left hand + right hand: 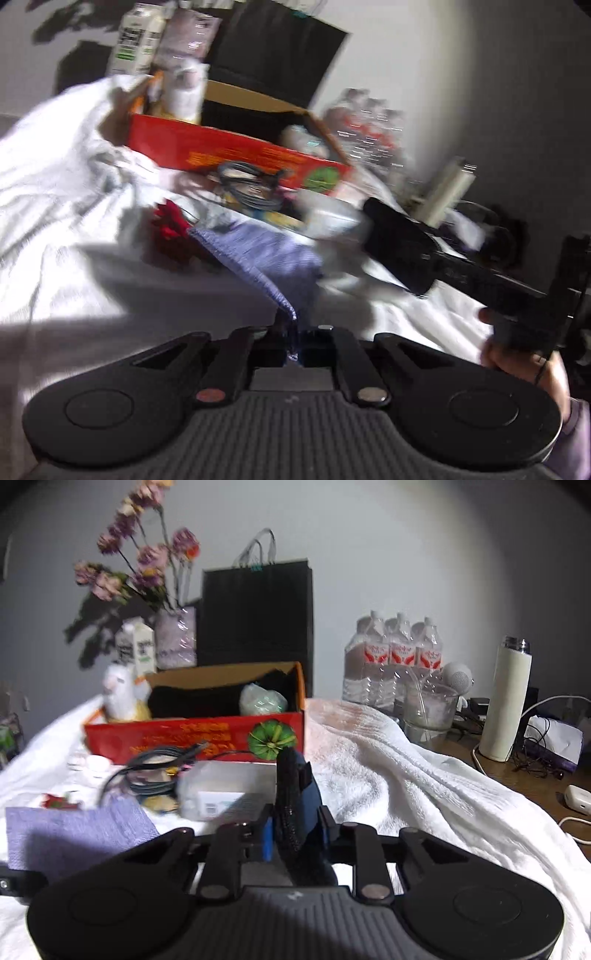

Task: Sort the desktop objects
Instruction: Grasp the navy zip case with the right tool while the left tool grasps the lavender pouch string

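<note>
White towel (388, 760) covers most of the surface, w/ the red box (192, 734) at its far edge, open-topped. Purple cloth (258, 254) lies near the towel's front-left; my left tool (295, 332) is clamped on its corner. My right tool (295, 823) is closed on a dark blue-black item (291, 805), prob headed for the box. Best lift the cloth clear of the cable (155, 771) & clear container (221, 790) beside it. Only the right view shows flowers (140, 561), water bottles (395, 657), thermos (506, 701).
</note>
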Tool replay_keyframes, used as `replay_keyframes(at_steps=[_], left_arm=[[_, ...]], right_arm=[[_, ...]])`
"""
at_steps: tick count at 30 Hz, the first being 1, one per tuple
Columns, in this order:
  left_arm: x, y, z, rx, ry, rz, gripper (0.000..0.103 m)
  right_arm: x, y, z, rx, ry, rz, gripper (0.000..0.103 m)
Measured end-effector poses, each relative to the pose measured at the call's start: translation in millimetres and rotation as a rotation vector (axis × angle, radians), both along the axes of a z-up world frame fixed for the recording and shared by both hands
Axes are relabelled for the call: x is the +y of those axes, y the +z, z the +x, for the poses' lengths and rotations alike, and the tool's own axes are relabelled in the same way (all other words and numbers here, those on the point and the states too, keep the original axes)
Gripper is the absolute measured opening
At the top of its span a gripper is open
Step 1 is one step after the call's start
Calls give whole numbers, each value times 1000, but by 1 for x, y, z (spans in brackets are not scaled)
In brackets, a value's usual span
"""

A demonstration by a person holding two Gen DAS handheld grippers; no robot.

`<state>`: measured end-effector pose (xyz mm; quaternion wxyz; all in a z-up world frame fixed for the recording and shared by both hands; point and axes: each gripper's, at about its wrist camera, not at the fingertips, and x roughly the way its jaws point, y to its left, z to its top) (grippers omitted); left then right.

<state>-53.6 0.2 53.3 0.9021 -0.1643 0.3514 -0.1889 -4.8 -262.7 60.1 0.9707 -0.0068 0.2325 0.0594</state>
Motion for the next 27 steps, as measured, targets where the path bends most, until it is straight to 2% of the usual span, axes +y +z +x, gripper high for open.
replay_keyframes(at_steps=[2,5,7,8,9,10,12,14,15,16,18,19,22,23,24,25,27], left_arm=[[7,1,-15,27,-35,-37,5],[19,-6,-38,65,-58,-20,5],[25,-14,-52,76,-66,-5,9],[28,-17,-56,74,-48,9,28],[31,-21,-57,75,-28,14,57],[33,-25,-55,71,-9,7,63],[34,-30,-45,68,17,-8,61],[32,-28,-35,59,74,16,62],[30,-24,-31,40,93,55,63],[24,-18,-30,0,93,120,65],[9,-6,-33,-96,87,281,72],[8,-2,-36,-128,85,316,75],[12,5,-35,-164,18,313,83],[9,5,-31,-157,-40,307,89],[4,2,-24,-153,-122,296,92],[-1,-2,-18,-150,-172,295,92],[-12,-12,-4,-111,-196,337,92]], right_arm=[[-3,7,-22,4,25,30,21],[-8,8,-56,45,99,83,21],[-13,3,-77,84,152,113,21],[-14,1,-88,97,171,118,21],[-15,-2,-95,109,182,116,22],[-15,-5,-101,120,177,113,22],[-15,-10,-102,126,155,122,26],[-12,-12,-97,107,124,125,33],[-9,-12,-92,100,120,116,40],[-6,-11,-87,87,112,109,44],[-1,-9,-76,69,113,101,47],[2,-9,-71,70,117,97,47],[11,-13,-57,84,118,84,43],[12,-16,-52,96,117,83,34],[14,-19,-48,111,113,77,31],[16,-22,-45,118,120,79,29],[18,-22,-45,114,120,65,25]])
